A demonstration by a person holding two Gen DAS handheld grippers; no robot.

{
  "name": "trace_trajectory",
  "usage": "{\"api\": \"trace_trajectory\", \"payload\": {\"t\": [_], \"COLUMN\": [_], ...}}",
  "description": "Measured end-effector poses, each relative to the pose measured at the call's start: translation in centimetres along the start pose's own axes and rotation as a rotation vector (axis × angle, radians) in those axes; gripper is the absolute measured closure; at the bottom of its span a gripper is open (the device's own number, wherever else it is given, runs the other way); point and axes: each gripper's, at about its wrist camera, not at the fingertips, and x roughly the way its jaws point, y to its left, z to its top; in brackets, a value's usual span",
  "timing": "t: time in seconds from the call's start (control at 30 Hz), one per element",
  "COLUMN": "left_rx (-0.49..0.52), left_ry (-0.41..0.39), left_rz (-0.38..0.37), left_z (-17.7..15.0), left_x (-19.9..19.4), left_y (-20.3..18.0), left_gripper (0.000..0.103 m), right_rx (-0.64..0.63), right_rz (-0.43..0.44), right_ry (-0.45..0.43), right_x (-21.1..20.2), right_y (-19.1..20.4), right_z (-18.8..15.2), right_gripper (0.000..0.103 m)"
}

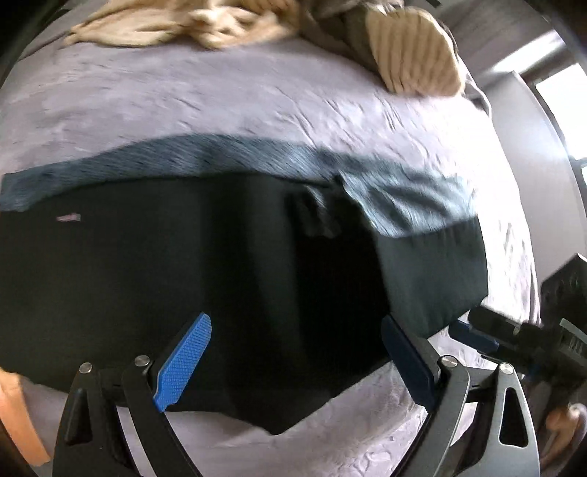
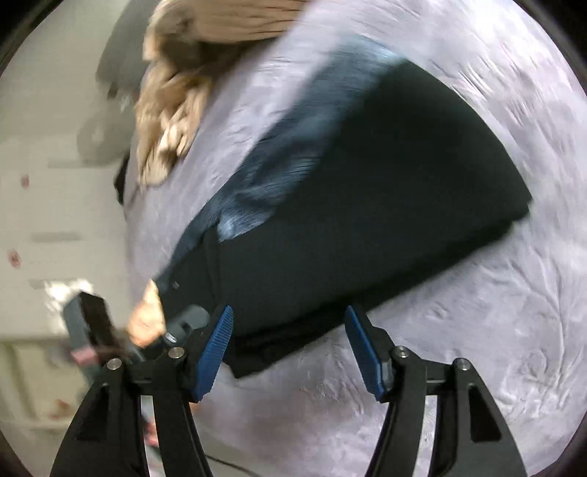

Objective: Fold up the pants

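- Pants (image 1: 183,275), black fabric with a grey-blue ribbed inner layer showing along the far edge, lie spread flat on the pale lilac, crinkled bed cover (image 1: 183,102); both views are blurred.
- In the left wrist view the pants fill the middle of the picture, with a folded-over section at their right end and a near edge that ends in a point on the cover.
- The left gripper (image 1: 297,363), black with blue textured pads, hangs above the near part of the pants; its jaws stand wide apart with nothing pressed between them.
- The right gripper (image 2: 290,352) is over the near edge of the pants, where the dark cloth meets the cover; its jaws are parted, gripping nothing.
- In the right wrist view the left gripper's body and the hand (image 2: 146,323) holding it show at lower left, beside the end of the pants.
- A crumpled beige ribbed blanket (image 1: 220,22) lies at the far side of the bed, well apart from the pants.
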Motion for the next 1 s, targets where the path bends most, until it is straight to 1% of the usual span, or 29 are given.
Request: {"api": "trace_trajectory", "payload": {"t": [0.03, 0.07, 0.13, 0.17, 0.23, 0.27, 0.3, 0.33, 0.4, 0.43, 0.57, 0.67, 0.73, 0.77, 0.8, 0.83, 0.87, 0.9, 0.93, 0.97, 1.0], "left_rx": [0.002, 0.002, -0.01, -0.027, -0.045, -0.046, -0.048, -0.051, -0.058, -0.056, -0.029, -0.033, -0.048, -0.054, -0.053, -0.049, -0.04, -0.029, -0.02, -0.003, 0.014], "left_ry": [0.007, 0.012, 0.016, 0.021, 0.017, 0.013, 0.01, 0.009, 0.006, 0.001, -0.051, -0.036, -0.029, -0.041, -0.062, -0.075, -0.091, -0.106, -0.117, -0.132, -0.142], "left_rz": [0.016, 0.051, 0.08, 0.08, 0.087, 0.102, 0.114, 0.118, 0.124, 0.128, 0.151, 0.209, 0.233, 0.245, 0.248, 0.248, 0.247, 0.244, 0.237, 0.226, 0.214], "left_z": [-0.3, -0.6, -0.9, -1.0, -1.1, -1.2, -1.3, -1.3, -1.5, -1.6, -2.4, -2.7, -2.6, -2.5, -2.3, -2.3, -1.9, -1.5, -1.2, -0.7, 0.1], "left_x": [0.4, 1.1, 1.7, 1.8, 1.7, 1.6, 1.4, 1.3, 0.7, 0.3, -1.5, -1.0, -0.8, -1.1, -1.6, -2.0, -2.5, -3.0, -3.3, -3.7, -3.9], "left_y": [-0.5, -0.7, -0.7, -0.4, 0.0, 0.1, 0.2, 0.3, 0.5, 0.6, 0.6, 1.2, 1.2, 1.2, 1.0, 0.8, 0.4, -0.2, -0.7, -1.5, -2.4], "left_gripper": [0.008, 0.008, 0.008, 0.008, 0.008, 0.008, 0.008, 0.008, 0.008, 0.008, 0.008, 0.008, 0.008, 0.008, 0.008, 0.008, 0.008, 0.008, 0.008, 0.008, 0.008], "right_rx": [0.027, 0.063, 0.112, 0.126, 0.155, 0.178, 0.198, 0.218, 0.259, 0.257, 0.177, 0.164, 0.202, 0.217, 0.224, 0.215, 0.196, 0.17, 0.124, 0.076, 0.001], "right_rz": [0.028, 0.065, 0.109, 0.135, 0.17, 0.187, 0.2, 0.196, 0.186, 0.197, 0.208, 0.135, 0.116, 0.12, 0.127, 0.134, 0.126, 0.111, 0.095, 0.089, 0.088], "right_ry": [0.006, 0.014, 0.032, 0.035, 0.038, 0.034, 0.033, 0.033, 0.04, 0.035, 0.031, 0.057, 0.048, 0.046, 0.049, 0.064, 0.094, 0.139, 0.176, 0.176, 0.154], "right_x": [-0.1, 0.1, 0.8, 1.2, 2.4, 2.7, 2.7, 3.3, 3.9, 3.6, 2.6, 5.0, 6.5, 6.7, 6.6, 6.4, 6.1, 5.9, 5.3, 4.3, 2.9], "right_y": [-0.8, -1.7, -2.8, -3.0, -3.3, -3.5, -3.8, -4.1, -4.5, -4.1, -1.9, -2.1, -3.1, -3.3, -3.3, -3.0, -2.7, -2.2, -1.5, -0.8, 0.2], "right_z": [-0.1, -0.1, -0.1, -0.5, 0.0, 0.2, -0.1, 0.2, 0.6, 0.5, -0.6, -1.4, -1.6, -1.6, -1.5, -1.4, -1.2, -1.2, -1.1, -1.0, -0.8], "right_gripper": [0.037, 0.038, 0.039, 0.04, 0.042, 0.051, 0.072, 0.085, 0.089, 0.089, 0.09, 0.09, 0.09, 0.09, 0.086, 0.085, 0.076, 0.063, 0.057, 0.056, 0.056]}}
